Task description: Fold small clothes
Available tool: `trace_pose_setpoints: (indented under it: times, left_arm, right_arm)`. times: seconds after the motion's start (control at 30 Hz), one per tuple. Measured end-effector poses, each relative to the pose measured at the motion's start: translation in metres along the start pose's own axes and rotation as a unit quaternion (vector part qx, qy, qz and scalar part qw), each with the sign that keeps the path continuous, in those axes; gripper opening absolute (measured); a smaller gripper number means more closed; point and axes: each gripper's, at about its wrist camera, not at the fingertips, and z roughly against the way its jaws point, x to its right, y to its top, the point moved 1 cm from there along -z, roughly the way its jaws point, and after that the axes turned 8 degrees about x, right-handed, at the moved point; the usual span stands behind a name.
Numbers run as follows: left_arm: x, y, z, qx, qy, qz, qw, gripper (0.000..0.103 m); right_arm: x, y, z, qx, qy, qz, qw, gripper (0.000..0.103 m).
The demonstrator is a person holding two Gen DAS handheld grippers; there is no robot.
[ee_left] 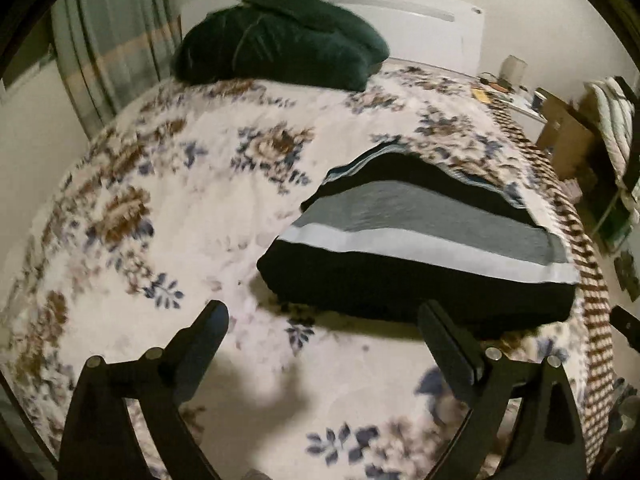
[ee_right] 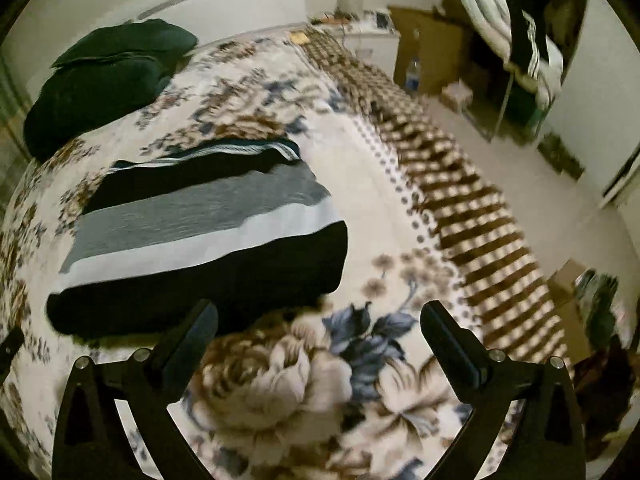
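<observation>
A folded garment with black, grey and white stripes lies flat on the floral bed cover. My left gripper is open and empty, just in front of the garment's near black edge and to its left. In the right wrist view the same garment lies ahead and to the left. My right gripper is open and empty above the bed cover, its left finger close to the garment's near right corner.
A dark green pillow lies at the head of the bed, also in the right wrist view. The bed's right edge has a brown checked border. Beyond it are floor, cardboard boxes and a rack with clothes.
</observation>
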Motion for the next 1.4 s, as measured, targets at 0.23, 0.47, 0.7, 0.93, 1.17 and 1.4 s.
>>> trace_pose_setpoints:
  times: [0.23, 0.47, 0.7, 0.93, 1.17, 1.4]
  left_arm:
    - [0.014, 0.025, 0.1, 0.025, -0.019, -0.014, 0.9994, 0.097]
    - [0.017, 0.033, 0.198, 0.052, -0.03, -0.018, 0.998, 0.097]
    - [0.019, 0.028, 0.292, 0.077, -0.036, -0.02, 0.9962, 0.097]
    - [0.016, 0.012, 0.37, 0.105, -0.026, -0.022, 0.9938, 0.097]
    - [0.0, 0.005, 0.411, 0.107, -0.03, -0.022, 0.9935, 0.097]
    - [-0.011, 0.005, 0.436, 0.129, -0.031, -0.017, 0.991, 0.098]
  right_arm:
    - [-0.011, 0.012, 0.126, 0.045, 0.012, 0.021, 0.999, 0.103]
    - [-0.005, 0.017, 0.249, 0.08, 0.024, 0.038, 0.996, 0.103]
    - [0.012, 0.001, 0.372, 0.109, 0.044, 0.054, 0.992, 0.103]
    - [0.03, -0.015, 0.481, 0.149, 0.058, 0.071, 0.985, 0.103]
    - [0.036, -0.027, 0.567, 0.177, 0.053, 0.079, 0.98, 0.103]
    - [0.031, -0.039, 0.616, 0.18, 0.067, 0.076, 0.978, 0.103]
